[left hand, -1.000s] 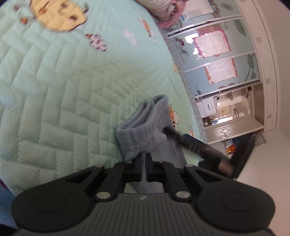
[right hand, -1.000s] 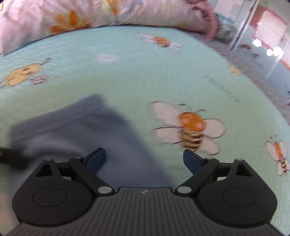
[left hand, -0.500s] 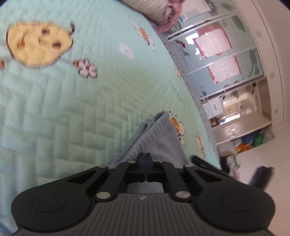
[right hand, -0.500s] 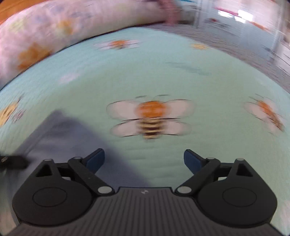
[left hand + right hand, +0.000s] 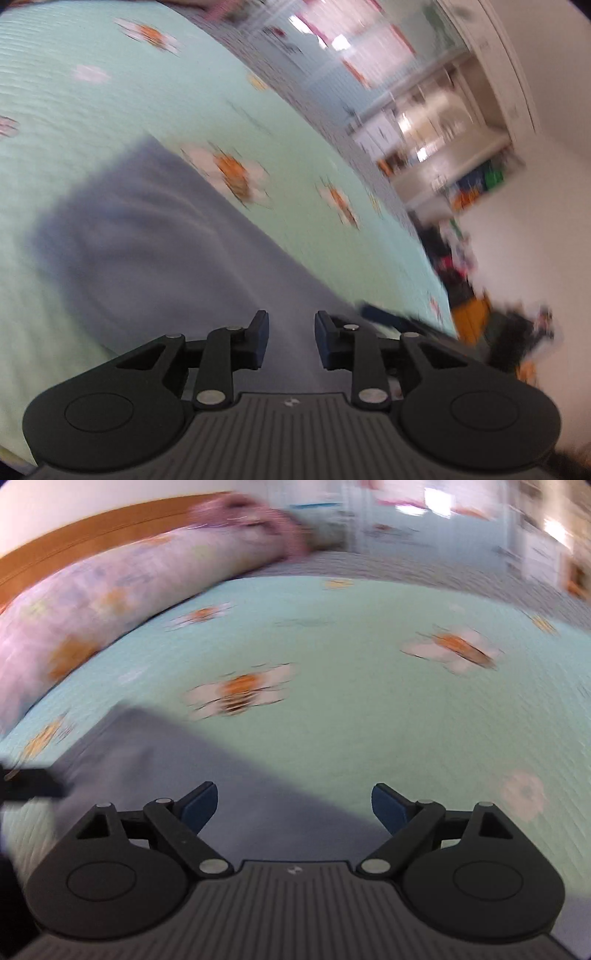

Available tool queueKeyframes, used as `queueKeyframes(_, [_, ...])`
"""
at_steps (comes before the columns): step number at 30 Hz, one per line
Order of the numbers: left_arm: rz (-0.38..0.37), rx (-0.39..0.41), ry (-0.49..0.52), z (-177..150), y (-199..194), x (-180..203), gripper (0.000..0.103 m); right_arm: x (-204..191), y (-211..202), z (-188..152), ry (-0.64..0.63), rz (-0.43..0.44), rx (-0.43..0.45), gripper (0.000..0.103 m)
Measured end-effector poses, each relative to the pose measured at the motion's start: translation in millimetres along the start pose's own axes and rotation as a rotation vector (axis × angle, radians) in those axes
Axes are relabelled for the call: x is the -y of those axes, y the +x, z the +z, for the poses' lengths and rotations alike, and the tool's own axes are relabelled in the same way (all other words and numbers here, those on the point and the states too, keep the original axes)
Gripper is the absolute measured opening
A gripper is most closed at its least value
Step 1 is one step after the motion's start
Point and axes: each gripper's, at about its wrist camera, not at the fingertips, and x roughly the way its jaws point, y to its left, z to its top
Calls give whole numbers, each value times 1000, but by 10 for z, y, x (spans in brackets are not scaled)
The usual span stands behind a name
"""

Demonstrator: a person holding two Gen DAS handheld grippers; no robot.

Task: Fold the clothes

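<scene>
A folded grey-blue garment (image 5: 159,243) lies flat on the mint-green quilted bedspread (image 5: 74,110). My left gripper (image 5: 290,332) hovers over its near part, open by a small gap, nothing between its fingers. The other gripper's dark finger (image 5: 384,319) pokes in from the right at the garment's edge. In the right wrist view the same garment (image 5: 192,760) spreads at lower left on the bedspread (image 5: 369,709). My right gripper (image 5: 293,805) is wide open above its near edge, holding nothing. The left gripper's dark tip (image 5: 29,784) shows at the far left. Both views are motion-blurred.
A long pink floral bolster (image 5: 110,587) lies along the wooden headboard (image 5: 74,542) at the back. Bee prints (image 5: 240,690) dot the quilt. Beyond the bed's right edge stand glass doors (image 5: 351,55) and blurred clutter on the floor (image 5: 480,314).
My left gripper has opened and let go of the garment, which now lies flat and spread out. Both views have swung, the right one toward the headboard.
</scene>
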Motion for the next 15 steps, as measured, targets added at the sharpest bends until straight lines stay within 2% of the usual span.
queueKeyframes(1, [2,-26,19,-66,73,63,29,-56,86,-46,-85,-2,-52,91])
queueKeyframes(2, [10,-49,26,-123,127,56,29,-37,186,-97,-143,-51,-93,92])
queueKeyframes(4, [57,-87,34,-207,205,-19,29,274,282,-89,-60,-103,-86,99])
queueKeyframes(5, [87,-95,20,-235,197,-106,24,472,259,-43,51,-146,-93,99])
queueKeyframes(6, [85,-91,-11,-226,167,-159,21,583,184,2,135,-171,-89,97])
queueKeyframes(7, [82,-87,-43,-218,137,-212,20,587,1,21,176,-158,-44,95])
queueKeyframes(8, [80,-83,-74,-209,107,-264,20,463,-157,-19,155,-113,-15,95])
queueKeyframes(9, [83,-68,-59,-191,46,-219,21,322,-309,-67,125,-64,11,95])
queueKeyframes(10, [87,-53,-44,-174,-15,-173,26,181,-461,-114,95,-14,36,95])
queueKeyframes(12, [46,-43,-4,-185,-109,-24,30,-85,-621,-230,22,75,56,95])
queueKeyframes(13, [26,-45,16,-193,-136,49,30,-235,-601,-354,-46,92,36,95])
queueKeyframes(15, [28,-60,44,-225,-86,113,32,-331,-559,-639,-127,-5,-4,95])
